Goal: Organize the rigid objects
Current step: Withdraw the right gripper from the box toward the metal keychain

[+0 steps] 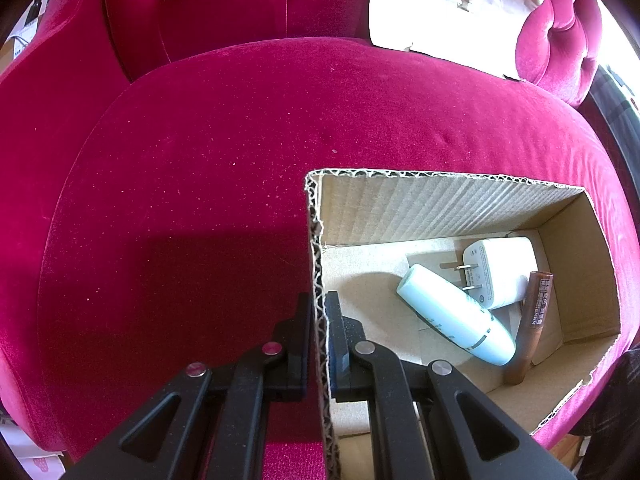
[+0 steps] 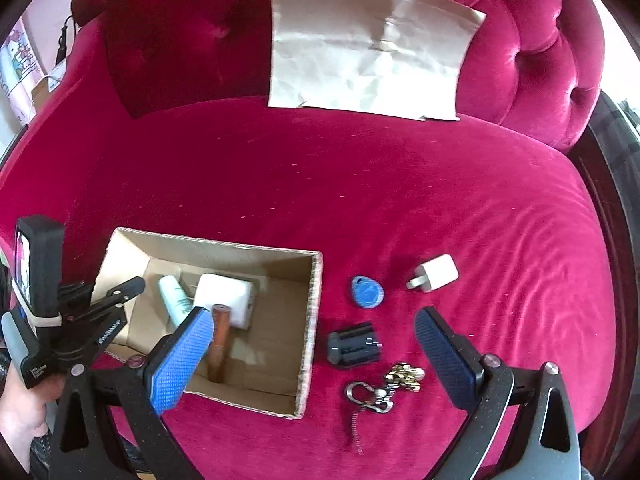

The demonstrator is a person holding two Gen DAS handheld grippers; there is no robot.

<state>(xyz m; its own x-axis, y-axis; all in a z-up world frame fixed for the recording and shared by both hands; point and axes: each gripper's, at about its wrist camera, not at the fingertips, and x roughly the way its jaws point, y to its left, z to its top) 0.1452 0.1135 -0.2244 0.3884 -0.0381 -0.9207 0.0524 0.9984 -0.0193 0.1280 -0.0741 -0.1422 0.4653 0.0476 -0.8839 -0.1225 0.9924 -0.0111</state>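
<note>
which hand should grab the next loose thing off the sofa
Right. The right gripper is open above the black adapter and keyring. The left gripper is clamped on the box wall, steadying it.

home living space, tufted magenta velvet armchair [image 2: 360, 200] filling both views, brown paper bag [image 2: 368, 44] propped on its backrest, cartoon-print item [image 2: 18, 68] and plugged-in cable [image 2: 64, 44] by pale wall at left, household clutter
</note>
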